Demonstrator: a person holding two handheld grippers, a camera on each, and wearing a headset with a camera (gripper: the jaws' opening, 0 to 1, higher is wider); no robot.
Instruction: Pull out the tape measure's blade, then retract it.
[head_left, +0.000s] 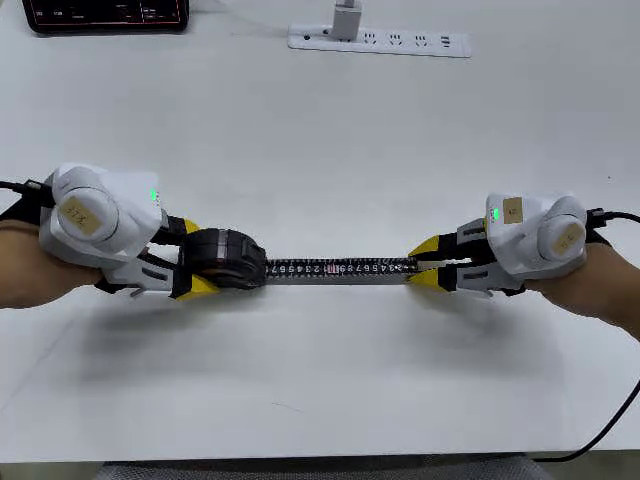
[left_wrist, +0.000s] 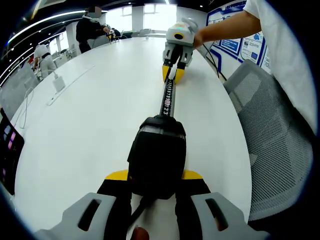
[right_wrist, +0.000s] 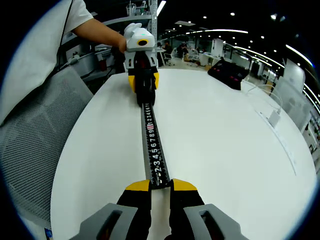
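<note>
A black tape measure case (head_left: 225, 259) rests on the white table, and my left gripper (head_left: 192, 262) is shut on it; the left gripper view has the case (left_wrist: 157, 160) wedged between the yellow-tipped fingers (left_wrist: 117, 176). Its dark blade (head_left: 335, 269) with white numerals runs flat across the table to my right gripper (head_left: 425, 263), which is shut on the blade's end. From the right gripper view the blade (right_wrist: 152, 150) leads away to the case (right_wrist: 143, 85) and the left gripper (right_wrist: 141, 75). The right gripper (left_wrist: 173, 74) appears far off in the left gripper view.
A white power strip (head_left: 380, 40) lies at the table's far edge, with a dark device (head_left: 105, 12) at the far left. A black cable (head_left: 612, 410) trails off the right front edge. A grey mesh chair (left_wrist: 270, 130) stands beside the table.
</note>
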